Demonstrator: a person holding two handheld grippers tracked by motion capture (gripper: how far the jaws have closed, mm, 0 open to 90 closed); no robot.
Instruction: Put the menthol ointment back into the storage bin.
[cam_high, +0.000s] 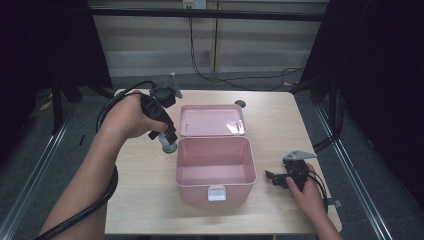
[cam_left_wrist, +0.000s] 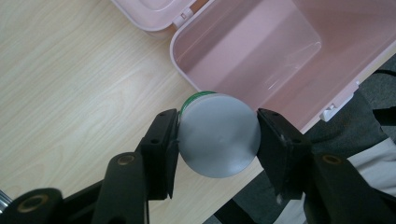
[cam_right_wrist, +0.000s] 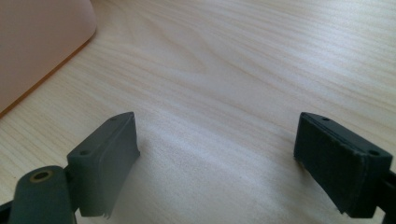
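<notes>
Pale wooden worktop (cam_high: 145, 190) carries an open pink box (cam_high: 215, 167); left claw (cam_left_wrist: 217, 140) clamps a grey-lidded jar (cam_left_wrist: 219, 135) that could slip on its round sides, right claw (cam_right_wrist: 217, 158) gapes empty.

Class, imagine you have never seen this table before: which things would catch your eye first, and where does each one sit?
First, the open pink box at the middle of the wooden table, its lid laid back behind it. Next, the left gripper shut on a grey-capped jar just left of the box. The right gripper rests open on the table to the box's right.
</notes>
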